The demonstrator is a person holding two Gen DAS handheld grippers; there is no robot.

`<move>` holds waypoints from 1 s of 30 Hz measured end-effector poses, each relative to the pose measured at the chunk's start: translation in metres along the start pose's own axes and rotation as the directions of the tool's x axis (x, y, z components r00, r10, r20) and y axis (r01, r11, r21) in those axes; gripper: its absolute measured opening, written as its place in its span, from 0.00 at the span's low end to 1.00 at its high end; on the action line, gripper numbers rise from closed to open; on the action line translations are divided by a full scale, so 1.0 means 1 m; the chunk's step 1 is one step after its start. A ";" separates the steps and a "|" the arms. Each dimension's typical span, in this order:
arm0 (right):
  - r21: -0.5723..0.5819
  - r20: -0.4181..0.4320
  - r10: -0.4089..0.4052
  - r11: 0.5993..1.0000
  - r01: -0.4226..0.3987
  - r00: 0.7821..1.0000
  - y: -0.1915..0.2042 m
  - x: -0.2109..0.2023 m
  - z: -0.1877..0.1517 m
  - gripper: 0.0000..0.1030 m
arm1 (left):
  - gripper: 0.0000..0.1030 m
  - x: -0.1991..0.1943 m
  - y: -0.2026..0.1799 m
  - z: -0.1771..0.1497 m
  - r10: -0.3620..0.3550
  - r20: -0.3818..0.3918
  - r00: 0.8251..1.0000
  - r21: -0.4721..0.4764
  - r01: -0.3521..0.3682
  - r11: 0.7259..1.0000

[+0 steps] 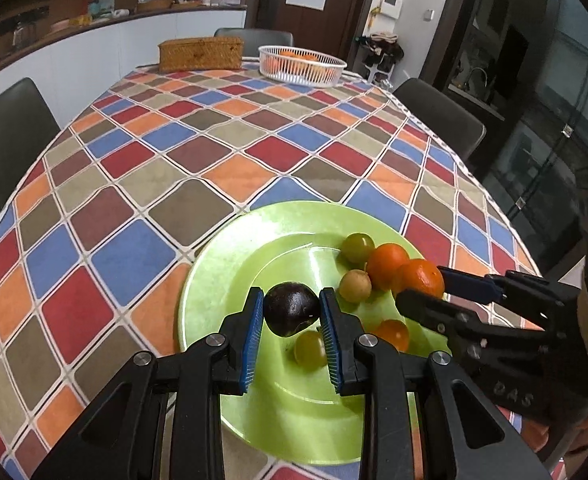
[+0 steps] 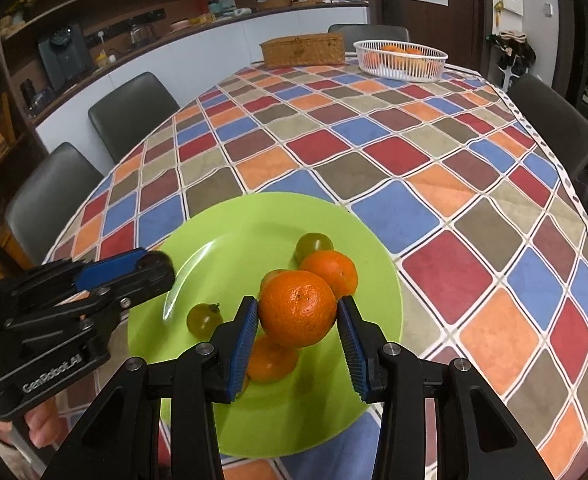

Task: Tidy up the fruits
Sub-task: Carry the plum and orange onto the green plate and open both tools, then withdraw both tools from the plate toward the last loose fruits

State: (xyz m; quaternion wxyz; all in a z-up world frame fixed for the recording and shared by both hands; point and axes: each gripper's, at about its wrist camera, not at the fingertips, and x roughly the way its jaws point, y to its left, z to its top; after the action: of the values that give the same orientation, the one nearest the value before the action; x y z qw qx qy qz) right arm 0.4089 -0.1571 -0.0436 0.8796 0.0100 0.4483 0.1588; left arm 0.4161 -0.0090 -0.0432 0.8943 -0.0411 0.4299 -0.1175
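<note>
Orange, pebbly and firm, the mandarin (image 2: 298, 308) sits lifted above the green plate (image 2: 197, 240), pinched across its middle by the right gripper (image 2: 298, 314), while the left gripper (image 1: 291, 308) clamps a smooth, slippery dark plum (image 1: 291, 309) likewise.

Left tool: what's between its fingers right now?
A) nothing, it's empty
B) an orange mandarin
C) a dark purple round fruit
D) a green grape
C. In the left wrist view the left tool has its blue pads pressed on either side of a dark purple fruit above the green plate; the mandarin sits in the right tool instead.
</note>
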 end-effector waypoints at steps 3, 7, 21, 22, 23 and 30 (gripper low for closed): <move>0.007 -0.006 0.000 1.000 0.000 1.000 -0.001 0.003 0.000 0.41 | 0.27 0.006 -0.001 0.003 0.017 -0.007 1.000 0.013 -0.017 1.000; 0.024 -0.010 0.003 1.000 -0.003 1.000 -0.004 0.004 0.000 0.41 | 0.28 0.007 -0.004 0.005 0.015 -0.008 1.000 0.024 -0.015 1.000; 0.008 0.064 -0.006 1.000 0.005 0.998 0.001 -0.030 -0.006 0.46 | 0.37 -0.038 -0.012 -0.010 0.032 0.073 0.997 0.061 -0.036 0.997; 0.007 0.074 -0.006 1.000 0.005 0.997 0.002 -0.036 -0.008 0.45 | 0.38 -0.045 -0.013 -0.012 0.027 0.086 0.996 0.066 -0.033 0.997; 0.004 0.085 -0.006 1.000 0.006 0.996 0.004 -0.042 -0.010 0.46 | 0.39 -0.050 -0.014 -0.014 0.027 0.094 0.995 0.068 -0.033 0.997; -0.028 0.167 -0.021 0.999 0.026 0.986 0.016 -0.084 -0.024 0.50 | 0.49 -0.095 -0.023 -0.029 0.007 0.164 0.986 0.084 -0.021 0.996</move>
State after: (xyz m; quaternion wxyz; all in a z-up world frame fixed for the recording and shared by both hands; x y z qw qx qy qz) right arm 0.3401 -0.1688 0.0105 0.9158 0.0047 0.3710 0.1537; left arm 0.3326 -0.0076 0.0146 0.9283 -0.0092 0.3498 -0.1257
